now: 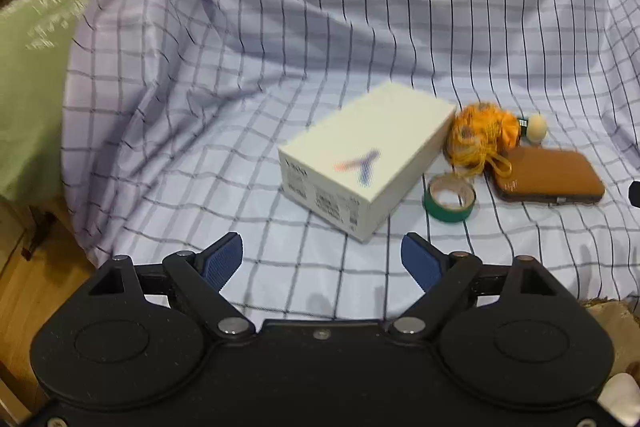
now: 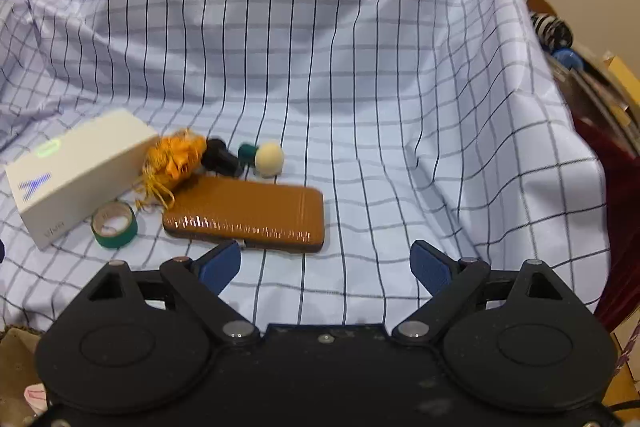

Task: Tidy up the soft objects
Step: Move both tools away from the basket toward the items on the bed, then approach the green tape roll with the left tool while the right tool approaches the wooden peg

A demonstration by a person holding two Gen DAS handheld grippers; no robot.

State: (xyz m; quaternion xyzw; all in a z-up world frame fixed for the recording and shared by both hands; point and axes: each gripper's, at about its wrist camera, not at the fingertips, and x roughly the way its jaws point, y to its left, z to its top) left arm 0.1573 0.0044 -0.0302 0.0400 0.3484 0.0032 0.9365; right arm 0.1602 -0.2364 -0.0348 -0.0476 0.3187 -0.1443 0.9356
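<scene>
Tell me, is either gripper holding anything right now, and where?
Nothing is held. The left gripper and right gripper both stand open over the checked cloth.

White box (image 1: 366,155) bears a blurred blue-orange Y-mark

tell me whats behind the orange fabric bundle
In the right wrist view, a black object lies behind the orange fabric bundle, with a cream ball on a green piece beside it. The bundle hides part of the black object.
</scene>
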